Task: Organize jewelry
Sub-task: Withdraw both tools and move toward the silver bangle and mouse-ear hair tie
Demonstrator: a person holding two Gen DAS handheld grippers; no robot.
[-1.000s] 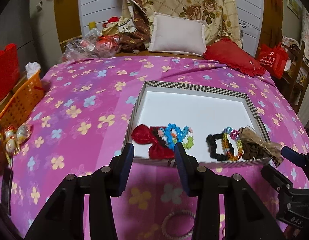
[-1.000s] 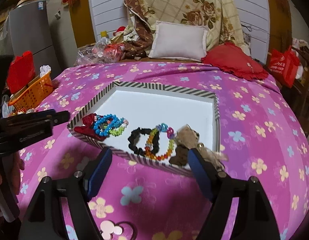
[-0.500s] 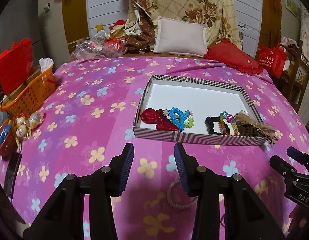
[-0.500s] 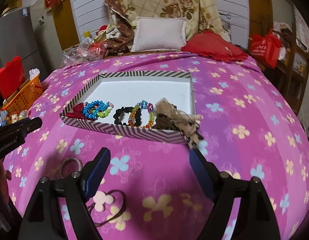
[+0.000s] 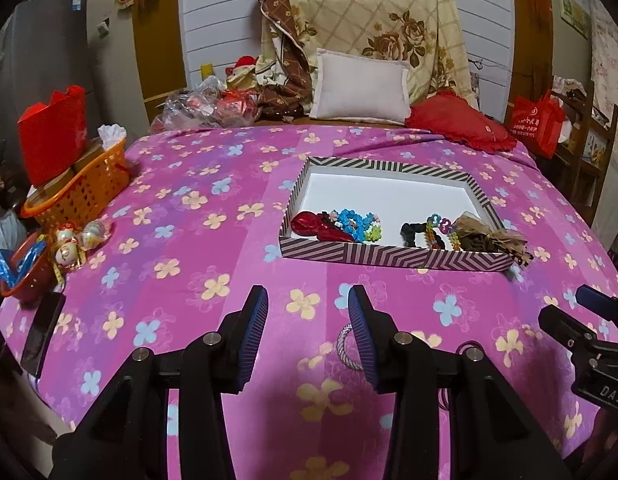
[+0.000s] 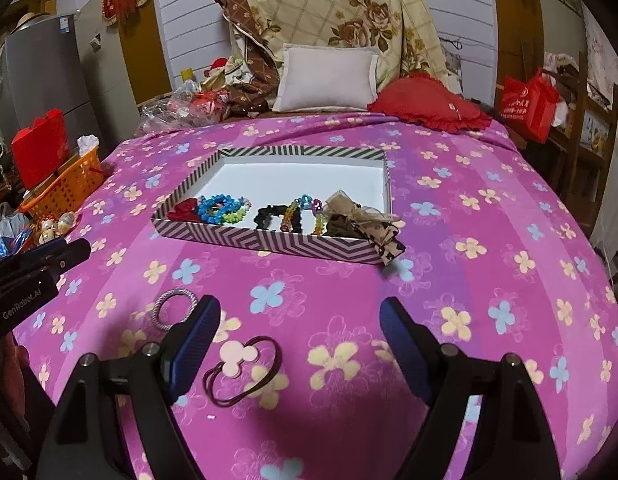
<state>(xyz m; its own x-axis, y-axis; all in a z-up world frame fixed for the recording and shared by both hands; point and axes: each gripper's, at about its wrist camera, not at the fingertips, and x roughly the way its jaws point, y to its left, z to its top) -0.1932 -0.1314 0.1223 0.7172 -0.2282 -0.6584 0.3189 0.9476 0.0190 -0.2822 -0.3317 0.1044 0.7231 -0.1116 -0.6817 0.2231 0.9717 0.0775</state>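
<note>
well apart: tongs [image 6: 301,344], striped tray [image 6: 269,241] edge

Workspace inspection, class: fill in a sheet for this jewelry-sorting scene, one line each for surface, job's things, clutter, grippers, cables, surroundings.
Surface: pink flowered bedspread covering the bed.
Job's things: striped tray holds a red bow, blue and green bead bracelets, a black scrunchie, a multicoloured bead bracelet and a tan bow overhanging its corner. Outside it, on the bedspread: silver hair tie, dark hair tie with pink charm.
Clutter: orange basket, red bag, ornaments at the left edge.
Grippers: left gripper open, empty; right gripper open, empty, above the dark hair tie.
Cables: nothing seen.
Surroundings: white pillow, red cushion, floral quilt, grey fridge.
</note>
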